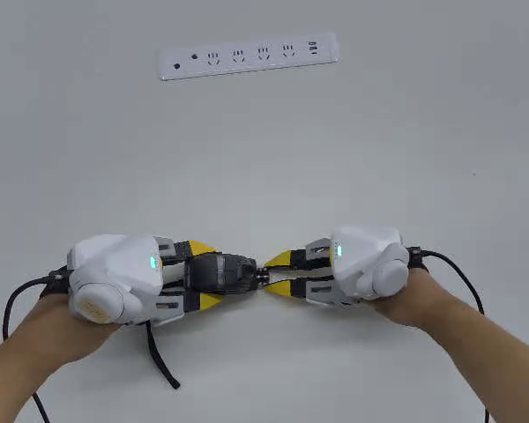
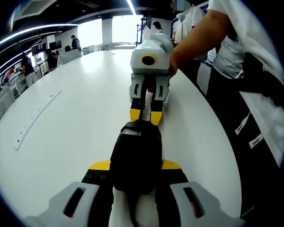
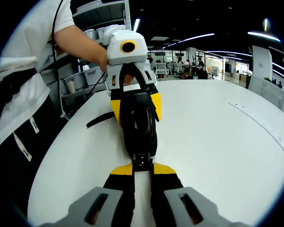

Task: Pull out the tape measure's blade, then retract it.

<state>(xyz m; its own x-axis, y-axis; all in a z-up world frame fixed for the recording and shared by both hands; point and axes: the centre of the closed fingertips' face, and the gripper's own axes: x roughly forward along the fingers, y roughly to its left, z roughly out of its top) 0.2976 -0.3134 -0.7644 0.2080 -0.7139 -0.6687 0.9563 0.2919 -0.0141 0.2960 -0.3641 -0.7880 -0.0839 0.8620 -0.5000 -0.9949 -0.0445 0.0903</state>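
The tape measure [image 1: 231, 271] is low over the desk [image 1: 379, 159], its case pinched in your left gripper's [image 1: 207, 275] jaws. Your right gripper view shows plainly what the head view barely does: the blade tip [image 3: 140, 160] nipped in your right gripper's [image 3: 142, 169] jaws, close against the case. A power strip [image 1: 249, 55] lies well beyond.

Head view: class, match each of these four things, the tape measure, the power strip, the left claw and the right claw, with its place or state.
Things:
1 tape measure
2 power strip
3 left claw
4 right claw

Places or states:
a white, lying at the far side of the table
b clamped around the black case
c black, held between both claws
d pinched shut at the case's front end

Pairs: 1-c, 2-a, 3-b, 4-d
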